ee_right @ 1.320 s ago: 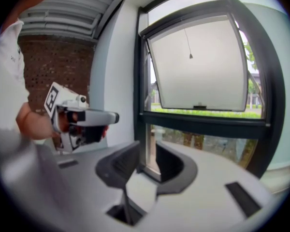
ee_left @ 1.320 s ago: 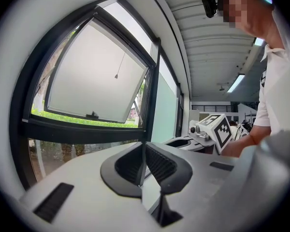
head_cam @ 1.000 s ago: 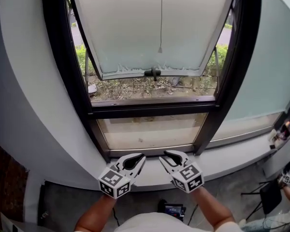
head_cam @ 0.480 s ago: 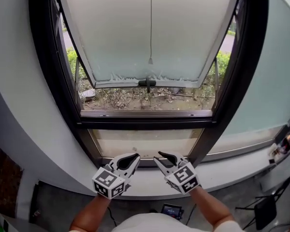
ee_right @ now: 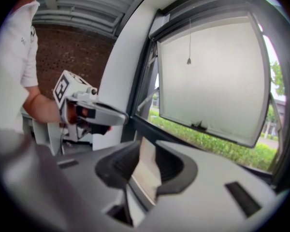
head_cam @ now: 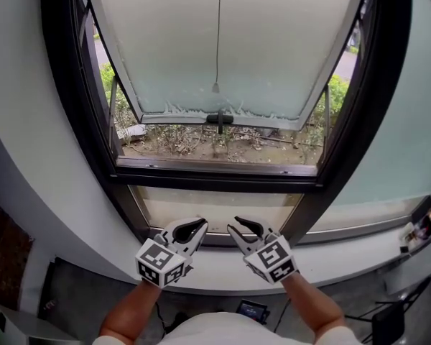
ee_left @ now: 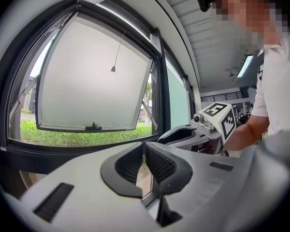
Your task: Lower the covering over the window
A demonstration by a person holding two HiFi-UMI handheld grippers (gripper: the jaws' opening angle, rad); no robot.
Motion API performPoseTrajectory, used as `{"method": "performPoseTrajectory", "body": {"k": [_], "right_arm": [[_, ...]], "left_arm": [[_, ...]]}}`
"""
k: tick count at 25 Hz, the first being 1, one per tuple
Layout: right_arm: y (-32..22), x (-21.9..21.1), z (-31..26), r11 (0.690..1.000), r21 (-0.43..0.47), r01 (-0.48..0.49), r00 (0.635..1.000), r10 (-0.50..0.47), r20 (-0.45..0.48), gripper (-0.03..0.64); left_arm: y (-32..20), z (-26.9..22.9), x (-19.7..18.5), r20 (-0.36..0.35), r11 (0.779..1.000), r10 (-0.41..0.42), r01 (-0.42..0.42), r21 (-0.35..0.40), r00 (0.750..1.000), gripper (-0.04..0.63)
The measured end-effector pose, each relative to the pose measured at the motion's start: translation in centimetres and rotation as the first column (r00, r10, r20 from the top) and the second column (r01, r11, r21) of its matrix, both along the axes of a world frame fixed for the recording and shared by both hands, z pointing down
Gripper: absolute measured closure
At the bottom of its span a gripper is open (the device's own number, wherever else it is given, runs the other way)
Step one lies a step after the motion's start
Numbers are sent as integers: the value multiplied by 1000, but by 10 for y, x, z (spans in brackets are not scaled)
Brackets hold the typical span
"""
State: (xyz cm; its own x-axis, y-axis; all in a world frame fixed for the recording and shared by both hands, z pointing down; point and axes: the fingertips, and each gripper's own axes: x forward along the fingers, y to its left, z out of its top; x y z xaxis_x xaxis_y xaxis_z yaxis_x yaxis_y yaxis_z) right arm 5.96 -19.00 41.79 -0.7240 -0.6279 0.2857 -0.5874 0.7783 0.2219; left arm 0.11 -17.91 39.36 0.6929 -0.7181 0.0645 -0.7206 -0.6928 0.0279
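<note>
- Left gripper (ee_left: 144, 144): matt grey plastic shell, with black, finely ribbed pads (ee_left: 158, 165) (rubbery by the look of them).
- Right gripper (ee_right: 147, 143): the same matt grey plastic, its pads dark and ribbed.
- Frosted pane (head_cam: 223, 42), beyond the fingertips: milky and smooth, not see-through.
- Frame (head_cam: 377, 106) round that pane: dark, matt, metal-looking.
- Wall (head_cam: 29, 142), outward of the left fingers: smooth pale paint with a faint sheen.
- Brick wall (ee_right: 72, 47), off to the side of the right fingers: rough, red-brown.

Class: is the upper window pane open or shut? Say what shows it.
Open. The pane is tilted outward at its bottom edge, away from the frame, and grass shows through the gap beneath it.
</note>
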Motion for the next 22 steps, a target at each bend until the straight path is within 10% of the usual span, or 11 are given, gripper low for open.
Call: {"method": "performPoseTrajectory", "body": {"k": [9, 22], "right_arm": [[-14, -19, -15, 999, 39, -36, 999, 36, 2, 507], [-58, -36, -110, 964, 258, -67, 995, 82, -49, 508]], "left_arm": [[-12, -12, -20, 53, 999, 34, -35, 25, 998, 580], [-57, -104, -48, 227, 963, 37, -96, 253, 973, 580]]}}
